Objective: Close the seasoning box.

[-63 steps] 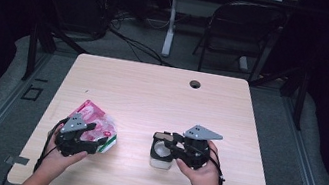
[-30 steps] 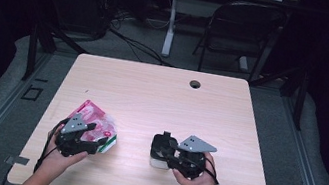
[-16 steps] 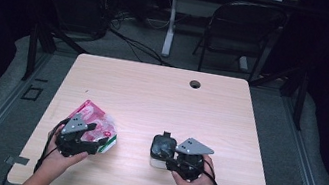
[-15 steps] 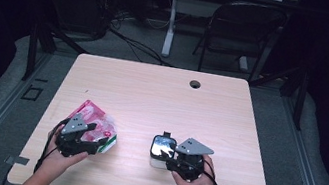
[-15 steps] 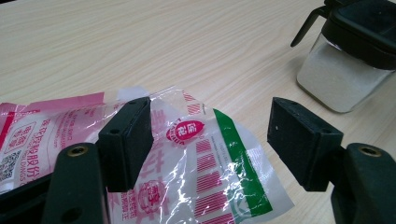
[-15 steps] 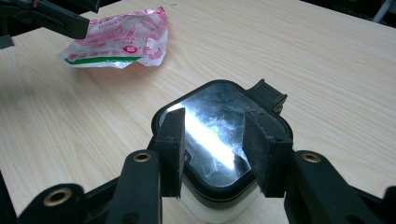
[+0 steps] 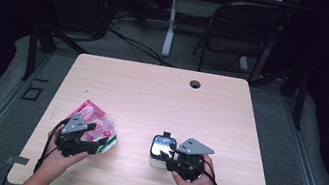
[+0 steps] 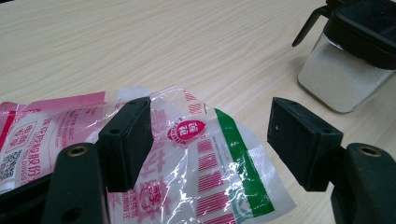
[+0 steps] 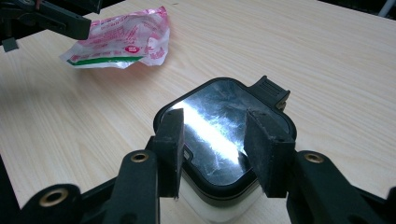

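**High view: right gripper has slid back toward the table's near edge**

Left gripper (image 7: 78,135), jaws spread, sits over the pink packet (image 7: 96,126) at the near left; red Chinese print, a barcode and a QR code show, too small to read. Right gripper (image 7: 177,154), jaws parted over the lidded jar (image 7: 162,149), has drawn nearer, apparently lining up on the lid.

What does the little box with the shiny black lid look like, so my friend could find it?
Look at the wooden table, along the near edge, right of the middle. The box sits there by the right gripper, whose open jaws hover over its lid. It is squarish with clear sides, unlike the crinkly pink bag to its left.
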